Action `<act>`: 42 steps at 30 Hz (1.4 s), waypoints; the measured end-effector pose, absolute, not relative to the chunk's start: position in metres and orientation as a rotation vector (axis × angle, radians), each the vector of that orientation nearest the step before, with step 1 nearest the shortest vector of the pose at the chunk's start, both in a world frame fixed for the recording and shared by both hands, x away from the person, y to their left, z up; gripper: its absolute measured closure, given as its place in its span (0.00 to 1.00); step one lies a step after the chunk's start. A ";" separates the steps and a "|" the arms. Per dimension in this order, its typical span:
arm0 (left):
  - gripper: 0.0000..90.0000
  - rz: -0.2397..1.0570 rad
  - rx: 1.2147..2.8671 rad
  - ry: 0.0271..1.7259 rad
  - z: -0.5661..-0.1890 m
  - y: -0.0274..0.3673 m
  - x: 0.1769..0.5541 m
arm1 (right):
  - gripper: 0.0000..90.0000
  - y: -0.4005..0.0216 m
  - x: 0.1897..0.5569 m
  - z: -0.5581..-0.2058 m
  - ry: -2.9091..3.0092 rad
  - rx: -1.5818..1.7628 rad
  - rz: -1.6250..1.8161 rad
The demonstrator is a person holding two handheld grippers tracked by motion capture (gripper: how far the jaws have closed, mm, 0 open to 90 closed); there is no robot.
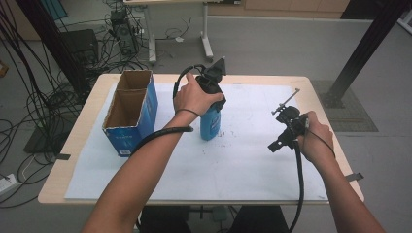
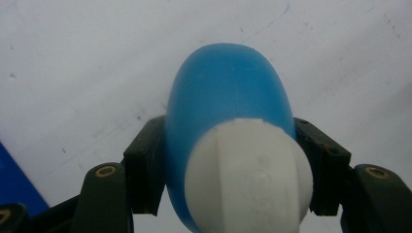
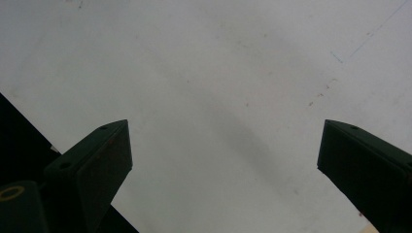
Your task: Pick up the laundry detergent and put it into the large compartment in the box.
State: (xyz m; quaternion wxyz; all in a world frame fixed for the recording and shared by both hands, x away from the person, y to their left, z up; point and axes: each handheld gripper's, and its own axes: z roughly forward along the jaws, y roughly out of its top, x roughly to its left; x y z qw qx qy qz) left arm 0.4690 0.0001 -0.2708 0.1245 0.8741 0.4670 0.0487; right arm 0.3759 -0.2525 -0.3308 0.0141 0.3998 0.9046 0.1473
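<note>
The left gripper (image 1: 212, 104) clamps its jaws on the upright blue bottle (image 1: 210, 125) with a white cap (image 2: 248, 174), standing on the white sheet near the desk's (image 1: 73, 141) far edge, right of the blue cardboard box (image 1: 130, 112); the right gripper (image 1: 284, 138) hovers near the right edge, jaws wide with nothing between them

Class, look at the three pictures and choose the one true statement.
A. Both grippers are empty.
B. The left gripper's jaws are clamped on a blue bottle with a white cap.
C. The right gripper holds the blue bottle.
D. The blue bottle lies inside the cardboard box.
B: in the left gripper view the left gripper has its jaws pressed on both sides of the blue bottle, just below its white cap.
</note>
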 end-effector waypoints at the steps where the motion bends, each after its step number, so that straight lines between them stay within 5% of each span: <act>1: 0.42 0.144 2.541 1.365 -0.267 0.001 0.469 | 0.06 -0.252 0.376 -0.330 2.819 1.244 0.455; 42: 0.42 0.289 2.481 1.291 -0.089 -0.006 0.447 | 0.06 -0.243 0.373 -0.318 2.813 1.210 0.469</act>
